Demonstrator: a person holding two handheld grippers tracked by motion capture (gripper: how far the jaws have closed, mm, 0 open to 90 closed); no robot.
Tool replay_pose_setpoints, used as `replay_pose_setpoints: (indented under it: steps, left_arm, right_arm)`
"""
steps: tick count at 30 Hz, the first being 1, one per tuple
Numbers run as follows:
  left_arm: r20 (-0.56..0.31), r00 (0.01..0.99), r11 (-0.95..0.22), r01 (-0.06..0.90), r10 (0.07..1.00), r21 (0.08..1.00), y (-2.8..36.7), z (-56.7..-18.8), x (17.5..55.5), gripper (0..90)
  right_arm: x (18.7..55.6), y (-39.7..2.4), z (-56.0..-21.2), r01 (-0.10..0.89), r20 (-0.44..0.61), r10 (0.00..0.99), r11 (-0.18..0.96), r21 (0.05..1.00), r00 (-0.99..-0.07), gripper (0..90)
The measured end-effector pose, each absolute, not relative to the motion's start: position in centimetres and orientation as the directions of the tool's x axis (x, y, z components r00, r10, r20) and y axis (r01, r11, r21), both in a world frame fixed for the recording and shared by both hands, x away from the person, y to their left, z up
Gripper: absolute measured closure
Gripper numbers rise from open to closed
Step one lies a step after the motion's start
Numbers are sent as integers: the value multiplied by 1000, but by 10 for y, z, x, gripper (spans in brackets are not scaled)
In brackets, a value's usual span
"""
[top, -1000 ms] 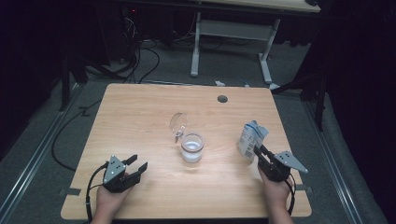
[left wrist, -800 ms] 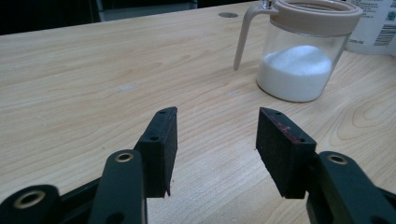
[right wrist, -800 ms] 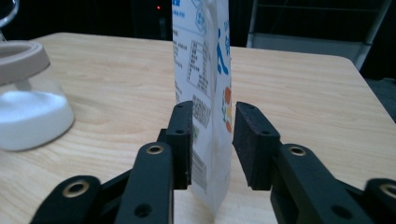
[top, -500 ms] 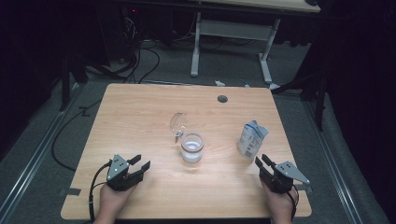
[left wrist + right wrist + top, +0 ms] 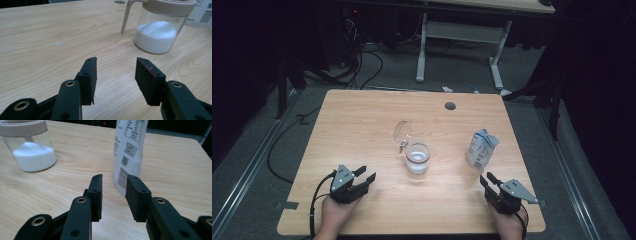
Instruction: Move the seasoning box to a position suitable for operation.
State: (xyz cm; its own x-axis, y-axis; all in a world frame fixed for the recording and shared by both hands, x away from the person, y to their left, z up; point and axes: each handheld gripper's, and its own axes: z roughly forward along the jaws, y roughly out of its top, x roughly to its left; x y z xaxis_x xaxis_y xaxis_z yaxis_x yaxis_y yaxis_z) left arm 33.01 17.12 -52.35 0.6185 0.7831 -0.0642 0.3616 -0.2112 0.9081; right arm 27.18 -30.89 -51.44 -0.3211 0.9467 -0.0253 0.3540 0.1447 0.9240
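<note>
Standing apart from the carton (image 5: 482, 148), the right gripper (image 5: 491, 185) is now lying back near the table's (image 5: 362, 120) front right corner, whereas a second ago its jaws were up against that carton; the jaws have just been opening and are resting partly open with nothing between them, the carton showing just beyond their tips in the right gripper view (image 5: 128, 152). This is reading as a release: the carton is standing upright on its own on the right half of the table, short of the right edge, so the placing step appears done. The left gripper (image 5: 362, 179) is sitting near the front left, its jaws having just been closing a little yet remaining well apart and empty. Between the two hands, the sugar jar (image 5: 417, 158) with white powder inside is standing mid-table, its lid (image 5: 402, 131) hinged open behind it. Bare wood is lying open all around the jar, the left half being freest; the carton is leaving less room towards the right edge.
</note>
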Motion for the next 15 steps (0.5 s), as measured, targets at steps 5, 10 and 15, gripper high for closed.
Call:
replay_pose_setpoints:
  steps: [5, 10, 15]
  left_arm:
    - [-79, 617, -202, 372, 783, 906, 173, -524, 329, 536]
    - [-100, 604, -177, 382, 791, 907, 176, -524, 328, 533]
    - [-106, 585, -166, 393, 804, 904, 179, -524, 325, 514]
  right_arm:
    - [273, -304, -514, 350, -36, 942, 159, 923, -333, 664]
    - [276, -296, -513, 348, -41, 938, 168, 922, -344, 674]
    - [280, -288, -512, 348, -44, 931, 179, 920, -361, 689]
